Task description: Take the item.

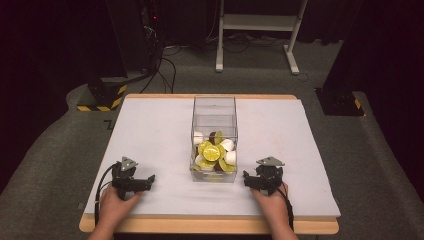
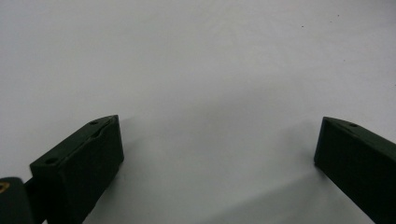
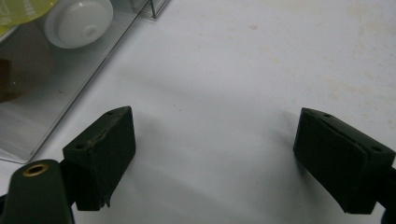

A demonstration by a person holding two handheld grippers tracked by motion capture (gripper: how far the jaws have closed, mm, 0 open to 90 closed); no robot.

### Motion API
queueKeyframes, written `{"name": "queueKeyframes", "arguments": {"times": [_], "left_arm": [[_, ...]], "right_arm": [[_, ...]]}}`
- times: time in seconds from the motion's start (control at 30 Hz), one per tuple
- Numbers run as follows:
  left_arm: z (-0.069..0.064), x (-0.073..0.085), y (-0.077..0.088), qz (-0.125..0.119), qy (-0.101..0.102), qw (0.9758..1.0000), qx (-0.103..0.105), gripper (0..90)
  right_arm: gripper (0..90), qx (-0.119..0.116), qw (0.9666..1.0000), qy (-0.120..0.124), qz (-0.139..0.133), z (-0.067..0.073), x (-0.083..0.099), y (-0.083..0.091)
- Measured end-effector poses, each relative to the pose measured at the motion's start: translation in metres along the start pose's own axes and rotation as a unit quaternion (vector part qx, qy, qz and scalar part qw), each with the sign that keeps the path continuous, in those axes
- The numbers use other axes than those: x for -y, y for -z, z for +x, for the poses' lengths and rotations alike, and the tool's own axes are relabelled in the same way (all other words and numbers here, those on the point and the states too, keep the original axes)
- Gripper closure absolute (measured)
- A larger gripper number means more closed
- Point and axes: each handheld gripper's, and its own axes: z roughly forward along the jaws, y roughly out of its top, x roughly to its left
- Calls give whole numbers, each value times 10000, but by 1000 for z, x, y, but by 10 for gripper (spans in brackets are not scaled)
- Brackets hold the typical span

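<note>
A clear plastic box [image 1: 214,112] stands in the middle of the white table top [image 1: 150,130]. Its near half holds yellow-green, white and dark brown capsules [image 1: 214,152]. My left gripper [image 1: 149,181] rests on the table left of the box, held by a hand, jaws pointing right. Its jaws stand wide apart over bare white surface [image 2: 219,135]. My right gripper [image 1: 246,179] sits just right of the box's near corner. It is open, nothing between its jaws [image 3: 215,140]. The right gripper view catches the box wall [image 3: 88,70] with a white capsule [image 3: 79,21] behind it.
The table's wooden edge [image 1: 210,225] runs along the front. Beyond the far edge are a white frame stand [image 1: 257,22], cables on the floor and a black-and-yellow striped base [image 1: 102,95]. Open table lies on both sides of the box.
</note>
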Motion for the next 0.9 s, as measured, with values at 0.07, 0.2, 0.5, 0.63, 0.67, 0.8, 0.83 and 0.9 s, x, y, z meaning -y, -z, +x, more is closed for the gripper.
{"name": "queueKeyframes", "arguments": {"times": [0.07, 0.2, 0.5, 0.63, 0.67, 0.8, 0.83, 0.9], "left_arm": [[0, 0, 0, -1, 4, 10000, 0, 14], [0, 0, 0, -1, 1, 10000, 0, 14], [-1, 0, 0, -23, 29, 10000, -4, 15], [-1, 0, 0, -24, 26, 10000, -6, 15], [-1, 0, 0, -25, 26, 10000, -6, 15], [-1, 0, 0, -24, 28, 10000, -6, 15], [-1, 0, 0, -23, 27, 10000, -6, 15], [-1, 0, 0, -25, 28, 10000, -7, 15]], "right_arm": [[129, 1, 10000, 0, 0, 0, 0, 0], [129, 3, 10000, 2, 3, 0, 0, 0], [131, 15, 10000, 4, 0, 0, 0, 0], [134, -7, 10000, -29, -3, -1, 0, 1], [134, -18, 10000, -27, 7, -1, 0, 1], [128, -70, 10000, -15, 49, -2, -2, 1], [128, -70, 10000, -15, 49, -2, -2, 1], [127, -105, 9999, -55, 60, -4, -3, 1]]}}
